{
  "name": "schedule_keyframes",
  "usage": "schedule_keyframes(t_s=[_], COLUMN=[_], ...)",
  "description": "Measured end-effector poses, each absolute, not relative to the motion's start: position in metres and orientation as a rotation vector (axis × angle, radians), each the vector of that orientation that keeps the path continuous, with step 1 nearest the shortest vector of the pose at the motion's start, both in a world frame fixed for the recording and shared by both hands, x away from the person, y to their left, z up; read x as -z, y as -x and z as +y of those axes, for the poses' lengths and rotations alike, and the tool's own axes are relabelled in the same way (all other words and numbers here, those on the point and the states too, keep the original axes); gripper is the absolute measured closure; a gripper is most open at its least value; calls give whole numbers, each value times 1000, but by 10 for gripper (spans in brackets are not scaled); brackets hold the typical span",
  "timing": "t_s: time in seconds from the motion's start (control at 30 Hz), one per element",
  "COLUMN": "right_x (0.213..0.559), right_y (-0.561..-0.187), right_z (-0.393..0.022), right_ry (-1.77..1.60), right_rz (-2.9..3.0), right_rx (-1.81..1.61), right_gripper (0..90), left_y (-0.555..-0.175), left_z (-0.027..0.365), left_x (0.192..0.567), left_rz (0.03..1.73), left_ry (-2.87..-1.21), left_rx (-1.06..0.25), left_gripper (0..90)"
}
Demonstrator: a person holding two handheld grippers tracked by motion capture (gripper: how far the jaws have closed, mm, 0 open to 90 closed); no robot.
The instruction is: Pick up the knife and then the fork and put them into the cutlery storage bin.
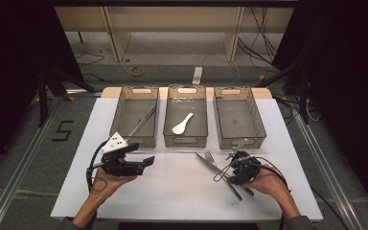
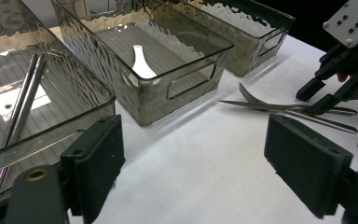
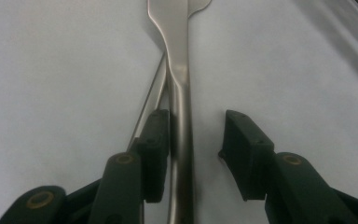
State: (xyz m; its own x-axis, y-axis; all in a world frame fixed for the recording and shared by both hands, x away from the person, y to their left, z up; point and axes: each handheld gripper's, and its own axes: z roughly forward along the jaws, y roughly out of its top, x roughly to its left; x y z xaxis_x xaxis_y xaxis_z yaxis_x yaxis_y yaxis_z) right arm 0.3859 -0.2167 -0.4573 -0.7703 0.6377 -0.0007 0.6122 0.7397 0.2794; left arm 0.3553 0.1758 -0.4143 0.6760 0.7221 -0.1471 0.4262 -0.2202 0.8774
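White paper covers the table (image 1: 124, 201); down on it the right gripper (image 3: 193, 140) straddles a fork (image 3: 179, 93), jaws part open, one pad at the handle, the other clear. A knife (image 1: 208, 162) crosses the fork. Left gripper (image 2: 191, 158) gapes wide before three bins (image 1: 242, 141)

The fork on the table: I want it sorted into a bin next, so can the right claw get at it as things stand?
Probably yes. The right claw already straddles the fork handle, with the jaws apart and bare table around it. The knife lying against the fork might get pinched too.
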Motion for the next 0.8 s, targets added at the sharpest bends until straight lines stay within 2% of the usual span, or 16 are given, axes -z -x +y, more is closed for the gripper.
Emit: schedule_keyframes(t_s=[0.23,0.8], right_x=[457,457], right_y=[-386,-393], right_z=[-212,-211], right_ry=[-1007,-1018], right_rz=[2853,2878], right_rx=[-377,-347], right_gripper=[689,782], left_y=[-355,-355], left_z=[176,176], left_x=[414,414], left_rz=[909,904], left_ry=[-1856,-1860], left_rx=[-360,-362], left_gripper=[193,194])
